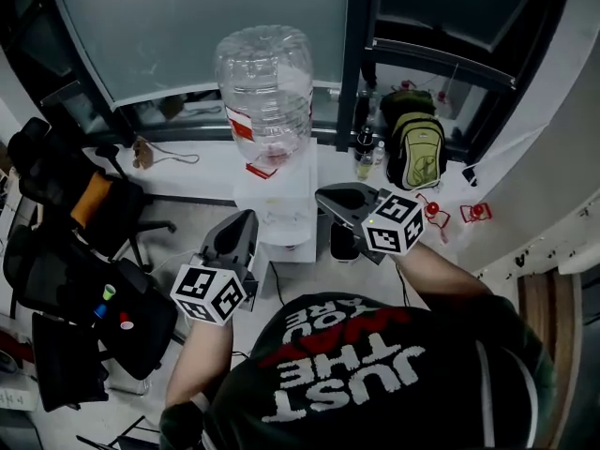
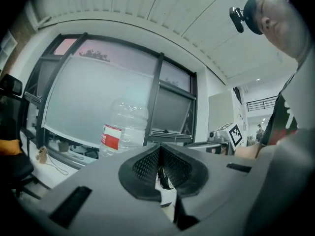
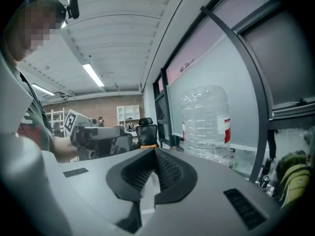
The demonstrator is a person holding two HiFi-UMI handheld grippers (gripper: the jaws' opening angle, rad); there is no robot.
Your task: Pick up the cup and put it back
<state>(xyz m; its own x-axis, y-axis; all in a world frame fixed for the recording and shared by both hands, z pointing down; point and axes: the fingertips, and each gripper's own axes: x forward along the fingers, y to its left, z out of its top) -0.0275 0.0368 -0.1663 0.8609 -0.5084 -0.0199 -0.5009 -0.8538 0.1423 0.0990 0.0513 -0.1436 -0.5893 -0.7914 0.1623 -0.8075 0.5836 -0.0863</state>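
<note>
- Black office chairs (image 1: 66,214) stand at the far left, on the floor by the window wall.
- The left gripper (image 1: 244,221) is held up just left of the water dispenser (image 1: 277,216). Its jaws are pressed together with nothing pinched; only a thin slit shows low between the pads (image 2: 145,166).
- A large clear water bottle (image 1: 265,87) with a red-and-white label sits upside down on the white dispenser.
- A dark, cup-like shape (image 1: 344,243) stands on the floor just right of the dispenser's base. This may be the cup, but the head view is too dim to be sure. Neither gripper touches it.
- The right gripper (image 1: 328,198) hangs above that dark shape, its jaws also closed and empty.
- A green and black backpack (image 1: 415,148) leans against the window frame at the right, with small bottles (image 1: 366,157) beside it.
</note>
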